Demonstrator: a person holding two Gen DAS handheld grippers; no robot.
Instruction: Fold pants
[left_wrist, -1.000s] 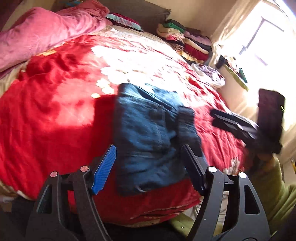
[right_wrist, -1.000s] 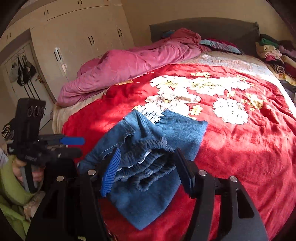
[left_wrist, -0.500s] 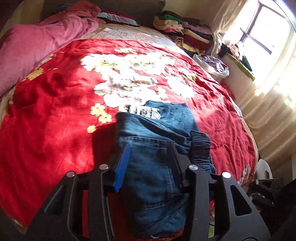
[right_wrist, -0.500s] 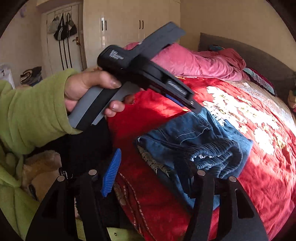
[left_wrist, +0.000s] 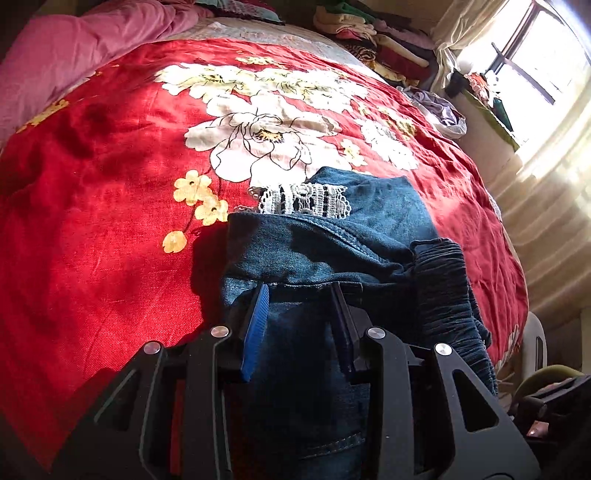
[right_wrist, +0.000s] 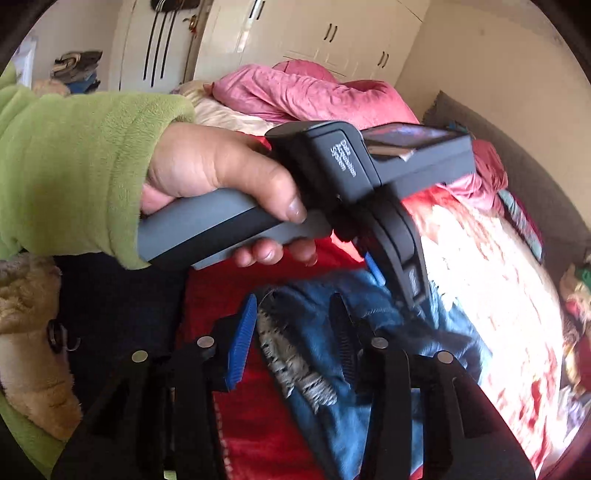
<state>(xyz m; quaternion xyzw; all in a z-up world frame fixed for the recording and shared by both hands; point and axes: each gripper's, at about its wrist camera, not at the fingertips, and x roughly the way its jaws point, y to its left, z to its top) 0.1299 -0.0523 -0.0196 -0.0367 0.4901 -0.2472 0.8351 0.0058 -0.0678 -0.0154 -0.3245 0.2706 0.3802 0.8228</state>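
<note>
While your red floral bedspread (left_wrist: 110, 192) fills most of both views, the folded blue jeans (left_wrist: 369, 236) lie on it at the edge nearest you, with a strip of white lace (left_wrist: 303, 199) showing at their far fold. Beyond the jeans, a pink duvet (left_wrist: 74, 55) is bunched at the bedspread's far side. Your left hand (right_wrist: 207, 177), in a green sleeve (right_wrist: 74, 158), holds its tool over the jeans. Your left gripper (left_wrist: 301, 291) is clenched on a denim fold. Your right gripper (right_wrist: 293, 306) has just been closing, its jaws astride the jeans' frayed edge; whether they pinch it you cannot tell.
</note>
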